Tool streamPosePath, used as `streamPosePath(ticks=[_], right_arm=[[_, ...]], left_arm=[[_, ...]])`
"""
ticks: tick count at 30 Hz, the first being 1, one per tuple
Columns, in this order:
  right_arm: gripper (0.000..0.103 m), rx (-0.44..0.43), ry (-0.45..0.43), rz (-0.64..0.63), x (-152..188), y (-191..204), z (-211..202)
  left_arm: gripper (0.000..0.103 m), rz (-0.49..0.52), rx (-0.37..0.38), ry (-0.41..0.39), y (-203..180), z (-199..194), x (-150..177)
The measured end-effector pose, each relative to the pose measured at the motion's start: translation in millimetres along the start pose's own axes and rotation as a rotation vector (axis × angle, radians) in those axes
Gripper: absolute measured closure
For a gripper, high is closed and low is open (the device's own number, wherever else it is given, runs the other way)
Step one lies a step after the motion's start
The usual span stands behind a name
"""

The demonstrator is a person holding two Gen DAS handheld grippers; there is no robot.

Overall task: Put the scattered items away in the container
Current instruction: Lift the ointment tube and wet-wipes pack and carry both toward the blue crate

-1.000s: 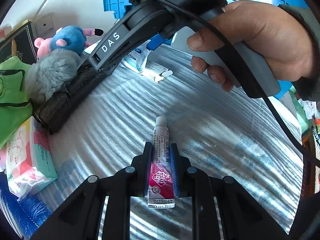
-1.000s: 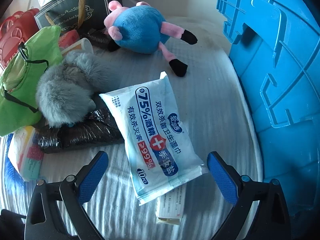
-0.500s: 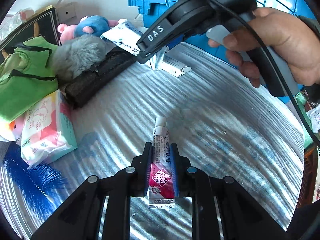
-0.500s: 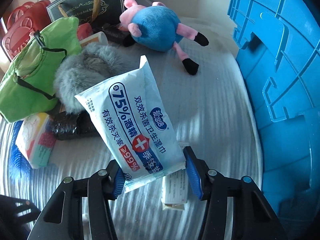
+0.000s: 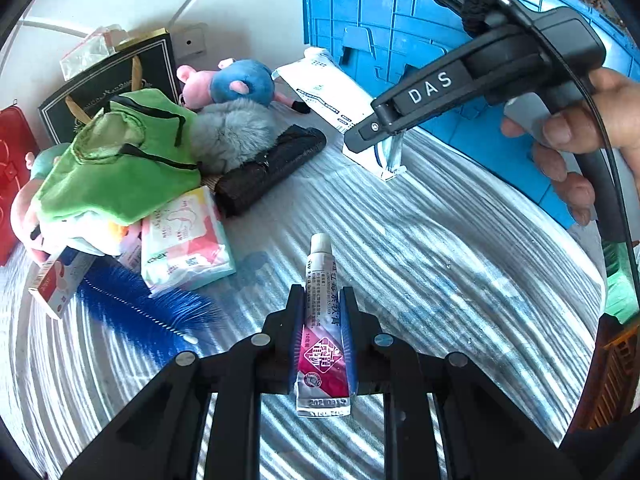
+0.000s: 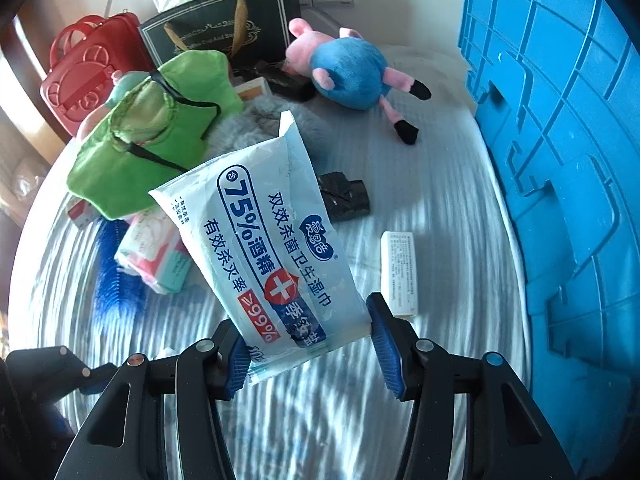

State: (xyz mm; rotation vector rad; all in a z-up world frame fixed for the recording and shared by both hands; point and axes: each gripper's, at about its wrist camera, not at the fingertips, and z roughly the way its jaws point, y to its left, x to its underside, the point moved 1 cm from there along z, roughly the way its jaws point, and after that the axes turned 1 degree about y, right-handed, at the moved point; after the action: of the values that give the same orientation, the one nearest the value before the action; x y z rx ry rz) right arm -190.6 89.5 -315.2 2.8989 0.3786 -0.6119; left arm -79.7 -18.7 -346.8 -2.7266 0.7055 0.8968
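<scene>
2 tools, tube point(image 5: 322, 320) clamped, wipes point(image 6: 272, 252) clamped

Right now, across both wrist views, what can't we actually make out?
- Blue crate interior: both views show only its outer wall, so its contents are unknown.
- Grey fluffy item: right wrist view, mostly behind the wipes pack held in the right gripper.
- Small white box print: too small to read.
- Ointment tube lower label: left wrist view, covered by the left gripper pads.
</scene>
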Motion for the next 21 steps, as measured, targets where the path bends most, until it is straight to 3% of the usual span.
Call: streamPosePath(ticks=[8,21], right_arm=[[0.051,-0.023,-0.037,-0.017,11,26,-55],[0.051,-0.037,-0.118,-0.048,25,53,-161]], left_arm=[[0.086,-0.071,-0.049,-0.068,11,-55,-17],[0.086,-0.097,-0.133,-0.153,3,-168,-63]])
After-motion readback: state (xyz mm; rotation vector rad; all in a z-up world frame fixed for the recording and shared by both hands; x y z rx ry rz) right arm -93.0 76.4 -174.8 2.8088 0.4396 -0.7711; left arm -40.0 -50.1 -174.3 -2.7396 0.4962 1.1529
